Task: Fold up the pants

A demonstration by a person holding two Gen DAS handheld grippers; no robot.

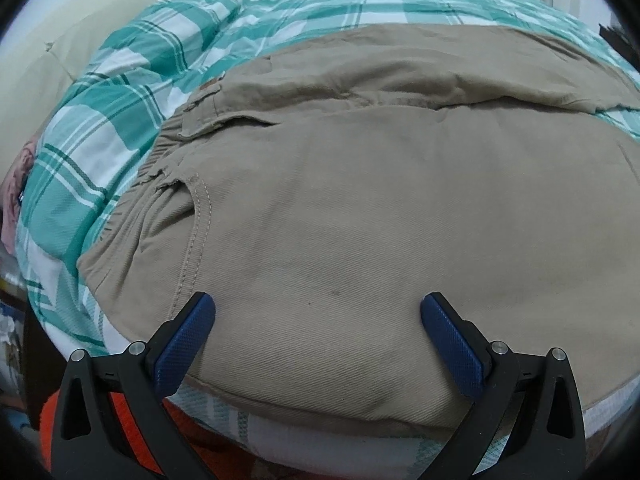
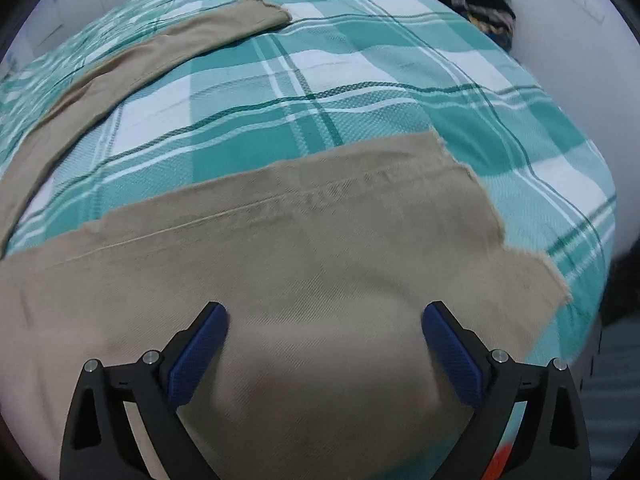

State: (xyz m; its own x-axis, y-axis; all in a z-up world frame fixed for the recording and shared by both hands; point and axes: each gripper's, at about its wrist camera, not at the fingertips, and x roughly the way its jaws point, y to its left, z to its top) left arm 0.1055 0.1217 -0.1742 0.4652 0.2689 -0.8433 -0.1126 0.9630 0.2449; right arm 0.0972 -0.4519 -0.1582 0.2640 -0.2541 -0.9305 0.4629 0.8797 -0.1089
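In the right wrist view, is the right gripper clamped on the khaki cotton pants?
No: the right gripper stands wide open above the khaki cotton pants, with its blue pads gripping no fabric.

left hand-held gripper (image 1: pixel 318 314) angled downward, jaws spread wide, right hand-held gripper (image 2: pixel 325 320) likewise, nothing gripped

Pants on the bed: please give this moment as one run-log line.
pants: spread on plaid bedcover | left hand-held gripper: open | right hand-held gripper: open
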